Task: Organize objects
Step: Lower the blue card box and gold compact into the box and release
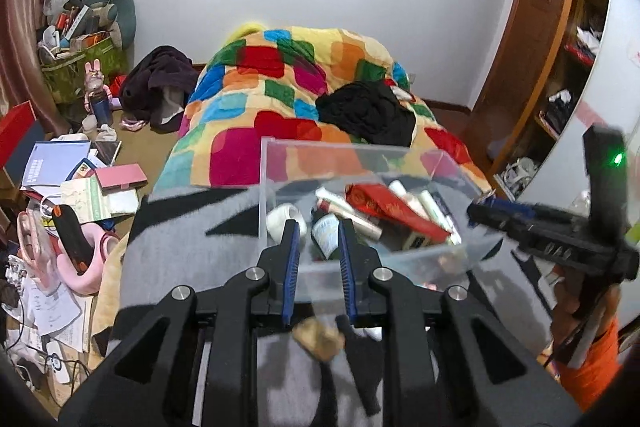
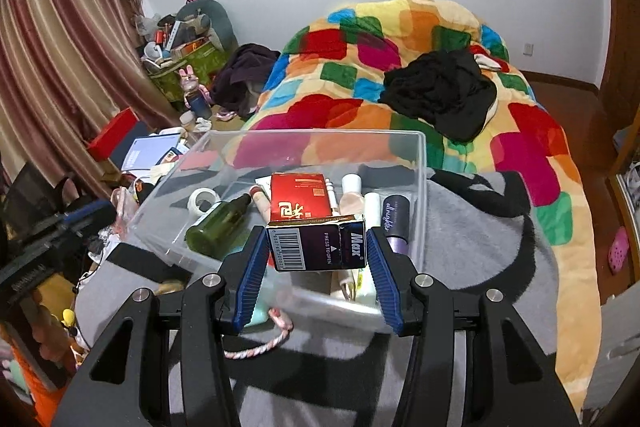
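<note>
A clear plastic bin (image 2: 420, 163) (image 1: 268, 171) sits on a grey and black blanket on the bed. It holds a green bottle (image 2: 218, 221), a red packet (image 2: 298, 195), a tape roll (image 2: 202, 201), tubes and a purple tube (image 2: 396, 223). My right gripper (image 2: 318, 247) is shut on a dark "Max" box (image 2: 316, 245) and holds it above the bin's near edge. My left gripper (image 1: 319, 231) is open and empty at the bin's near wall. The right gripper also shows at the right in the left wrist view (image 1: 556, 235).
A small tan object (image 1: 318, 339) lies on the blanket (image 1: 192, 251) under the left gripper. A pink rope loop (image 2: 260, 343) lies near the bin. Black clothing (image 2: 440, 91) lies on the colourful quilt (image 2: 340, 99). Books and clutter (image 1: 80, 183) fill the left side.
</note>
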The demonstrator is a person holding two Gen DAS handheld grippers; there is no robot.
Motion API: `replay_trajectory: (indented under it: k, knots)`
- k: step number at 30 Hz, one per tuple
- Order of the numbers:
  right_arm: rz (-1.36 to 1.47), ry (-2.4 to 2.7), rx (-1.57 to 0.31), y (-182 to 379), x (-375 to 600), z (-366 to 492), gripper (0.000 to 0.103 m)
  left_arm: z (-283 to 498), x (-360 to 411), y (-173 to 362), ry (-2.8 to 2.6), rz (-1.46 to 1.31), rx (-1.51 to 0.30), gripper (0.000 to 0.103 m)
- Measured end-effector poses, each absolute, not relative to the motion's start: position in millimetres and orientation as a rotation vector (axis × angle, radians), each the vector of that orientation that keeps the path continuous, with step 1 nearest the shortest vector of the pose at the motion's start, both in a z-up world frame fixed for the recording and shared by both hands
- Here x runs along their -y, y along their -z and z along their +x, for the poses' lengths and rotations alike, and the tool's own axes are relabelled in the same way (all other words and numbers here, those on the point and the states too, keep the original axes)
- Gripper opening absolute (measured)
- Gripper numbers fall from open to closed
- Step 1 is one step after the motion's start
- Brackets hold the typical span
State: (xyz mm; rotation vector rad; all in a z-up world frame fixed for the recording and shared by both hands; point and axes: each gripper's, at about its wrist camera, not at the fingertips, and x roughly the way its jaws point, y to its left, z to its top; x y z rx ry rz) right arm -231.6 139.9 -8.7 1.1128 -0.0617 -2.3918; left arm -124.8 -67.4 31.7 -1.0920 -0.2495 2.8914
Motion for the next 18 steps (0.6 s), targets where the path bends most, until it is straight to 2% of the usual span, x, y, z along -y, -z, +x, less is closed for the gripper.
replay_trajectory:
  k: [7,9,14,18]
  knots:
    - [1.162,2.377,0.002,19.0,-125.3,-244.8,0.047,-122.7,67.6,-24.8,-2.825,-1.147,0.258,0.02]
    - [1.179,2.373,-0.012,23.0,-123.2,-247.2,0.047,-118.0,65.3,-12.0,-2.795,-1.199,0.253,0.024]
    - [1.201,2.373,-0.053,28.8,-118.2,-245.8,0.047,-106.9,55.3,17.5,-2.767,-1.294,0.201,0.048]
    - [1.194,2.368,-0.062,26.8,-119.4,-241.1,0.05,-112.3,47.2,42.4,-2.713,-1.406,0.161,0.052]
